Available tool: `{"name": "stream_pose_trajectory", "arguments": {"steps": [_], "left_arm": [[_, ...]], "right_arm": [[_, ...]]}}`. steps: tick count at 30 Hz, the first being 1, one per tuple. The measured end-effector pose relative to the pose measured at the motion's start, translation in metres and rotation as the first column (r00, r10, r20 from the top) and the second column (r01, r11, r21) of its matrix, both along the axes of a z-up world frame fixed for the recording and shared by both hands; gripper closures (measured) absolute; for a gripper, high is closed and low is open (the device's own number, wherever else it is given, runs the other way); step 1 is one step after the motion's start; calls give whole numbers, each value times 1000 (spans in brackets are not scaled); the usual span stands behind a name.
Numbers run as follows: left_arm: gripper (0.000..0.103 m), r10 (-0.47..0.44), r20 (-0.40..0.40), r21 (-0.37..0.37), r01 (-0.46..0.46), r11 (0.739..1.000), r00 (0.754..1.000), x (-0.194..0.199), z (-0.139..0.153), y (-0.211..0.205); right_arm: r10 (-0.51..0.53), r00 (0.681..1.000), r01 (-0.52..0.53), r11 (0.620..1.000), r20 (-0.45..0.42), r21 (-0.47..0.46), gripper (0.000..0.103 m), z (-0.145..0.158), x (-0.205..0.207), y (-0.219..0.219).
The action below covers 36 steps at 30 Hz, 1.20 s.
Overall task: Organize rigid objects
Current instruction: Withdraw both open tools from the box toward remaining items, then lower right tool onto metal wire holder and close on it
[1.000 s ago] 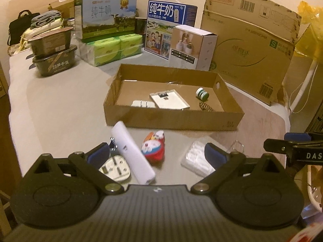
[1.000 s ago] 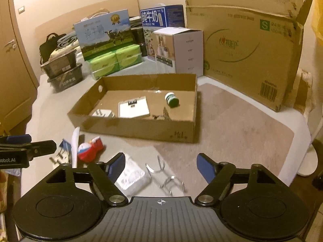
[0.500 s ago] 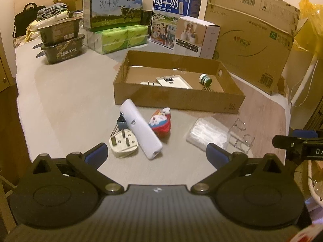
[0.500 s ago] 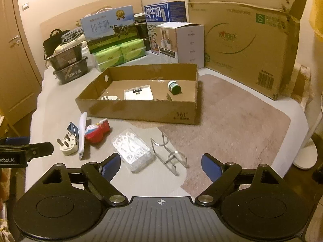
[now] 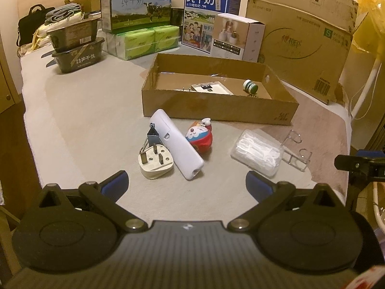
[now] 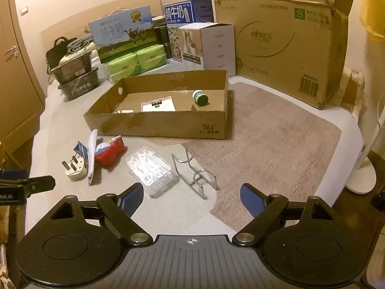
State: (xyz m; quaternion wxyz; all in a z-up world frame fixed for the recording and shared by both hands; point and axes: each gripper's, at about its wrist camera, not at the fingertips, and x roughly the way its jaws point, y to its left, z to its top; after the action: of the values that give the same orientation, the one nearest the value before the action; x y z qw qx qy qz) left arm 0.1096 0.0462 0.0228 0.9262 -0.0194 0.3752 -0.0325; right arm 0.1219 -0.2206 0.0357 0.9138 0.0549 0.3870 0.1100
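Note:
An open shallow cardboard box [image 5: 216,107] [image 6: 158,124] lies mid-table, holding a white flat card [image 5: 210,88], a green-capped bottle [image 5: 250,87] [image 6: 200,97] and small items. In front of it lie a white plug [image 5: 155,162] [image 6: 74,167], a binder clip [image 5: 153,133], a white remote [image 5: 176,144], a red-blue figurine [image 5: 199,137] [image 6: 109,151], a clear box of floss picks [image 5: 257,153] [image 6: 150,168] and a wire holder [image 5: 296,150] [image 6: 195,171]. My left gripper [image 5: 186,185] and right gripper [image 6: 191,198] are open, empty, pulled back near the table's front edge.
Milk cartons [image 5: 136,4], green tissue packs [image 5: 144,41], black food tubs [image 5: 77,48], a white box [image 5: 237,37] and a large cardboard carton [image 5: 303,36] line the back. A brown mat [image 6: 276,144] covers the right side. A door [image 6: 14,77] stands at left.
Both grippers have pulled back and up from the table, so the loose items now appear farther ahead. Nothing on the table has moved.

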Motion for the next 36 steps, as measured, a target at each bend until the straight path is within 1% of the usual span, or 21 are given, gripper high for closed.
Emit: {"name": "stream_pose_trajectory", "arguments": {"steps": [16, 29, 36], "left_arm": [[0, -5, -15, 72, 7, 997, 1000, 10, -15, 13], [1, -9, -31, 64, 11, 998, 999, 25, -24, 22], [1, -14, -42, 64, 16, 998, 999, 34, -35, 25]], "right_arm": [[43, 999, -43, 999, -2, 14, 16, -12, 4, 12], [114, 993, -114, 993, -3, -4, 16, -27, 18, 35], [94, 996, -95, 994, -6, -55, 16, -42, 35, 30]]}}
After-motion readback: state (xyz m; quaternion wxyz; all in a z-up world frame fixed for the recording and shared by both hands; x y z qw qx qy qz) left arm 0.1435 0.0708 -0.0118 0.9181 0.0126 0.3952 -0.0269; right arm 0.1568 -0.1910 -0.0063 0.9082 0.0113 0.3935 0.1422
